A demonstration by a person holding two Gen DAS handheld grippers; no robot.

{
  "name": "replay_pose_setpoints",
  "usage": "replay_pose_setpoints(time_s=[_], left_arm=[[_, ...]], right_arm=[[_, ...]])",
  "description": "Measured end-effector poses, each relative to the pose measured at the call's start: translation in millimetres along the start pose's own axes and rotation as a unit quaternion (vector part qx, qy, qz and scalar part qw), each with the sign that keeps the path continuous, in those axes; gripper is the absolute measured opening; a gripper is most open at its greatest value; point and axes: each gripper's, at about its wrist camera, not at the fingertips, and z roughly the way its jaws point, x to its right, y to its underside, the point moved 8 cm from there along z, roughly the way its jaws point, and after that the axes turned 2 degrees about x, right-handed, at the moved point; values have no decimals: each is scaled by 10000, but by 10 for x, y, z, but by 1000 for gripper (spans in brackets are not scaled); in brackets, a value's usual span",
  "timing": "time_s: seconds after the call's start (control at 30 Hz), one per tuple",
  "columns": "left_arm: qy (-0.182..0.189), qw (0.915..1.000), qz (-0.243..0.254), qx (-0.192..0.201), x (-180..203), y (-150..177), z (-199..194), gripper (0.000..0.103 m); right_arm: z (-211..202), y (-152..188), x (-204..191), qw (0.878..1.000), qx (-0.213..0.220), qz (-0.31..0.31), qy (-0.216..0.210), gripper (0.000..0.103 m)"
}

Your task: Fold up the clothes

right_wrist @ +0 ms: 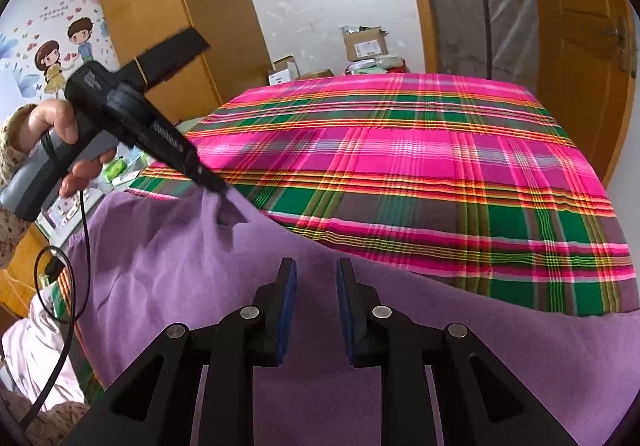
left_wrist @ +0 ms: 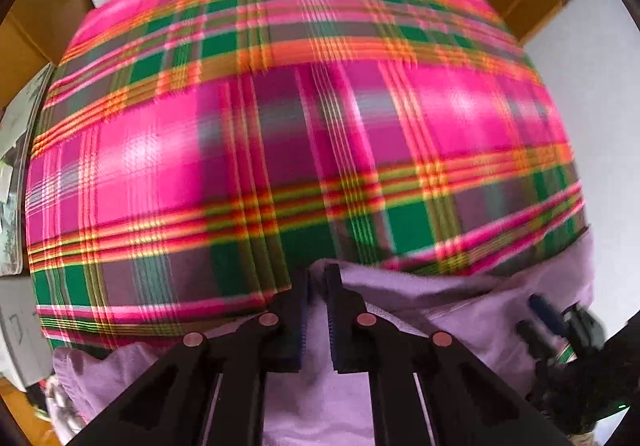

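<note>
The purple garment [right_wrist: 168, 270] is being spread across the near end of the plaid bedcover [right_wrist: 400, 149]. A pinch of its far edge is being gripped by the left gripper [left_wrist: 317, 310], apparently fully clamped. The right gripper [right_wrist: 316, 310] is being held part-open above the cloth, empty. No legible writing is being shown.
</note>
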Motion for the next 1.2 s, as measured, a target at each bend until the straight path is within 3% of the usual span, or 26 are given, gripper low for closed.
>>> replay_pose_setpoints(time_s=[0.1,0.2,0.33,0.57,0.83,0.87,0.9,0.93,1.07,1.2], left_arm=[[196,9996,-182,43,-80,-57,28,7],[154,9996,-238,-66,-111,-6,218,7],[213,9995,-226,-23,-102,57,322,7],[547,9978,-321,181,-100,102,129,7],[702,9966,-305,303,-62,121,47,7],[723,9964,-292,327,-85,127,27,7],[744,9962,-280,351,-113,135,3,7],[765,9960,-268,375,-141,143,-21,7],[871,9949,-329,385,-184,72,30,7],[916,9943,-357,414,-197,33,44,7]], right_arm=[[47,8,3,10000,-67,-22,-14,21],[55,-23,7,9997,-83,-216,76,21],[131,-27,2,9964,-356,-771,40,22],[338,-31,-203,9837,-714,-1598,-418,37],[542,-39,-326,9778,-920,-1799,-557,37],[557,-37,-338,9775,-939,-1790,-604,32],[568,-34,-351,9773,-957,-1777,-652,14],[575,-32,-364,9771,-976,-1759,-699,7],[559,-62,-393,9784,-921,-1666,-802,3],[406,-234,-307,9868,-461,-1479,-481,2]])
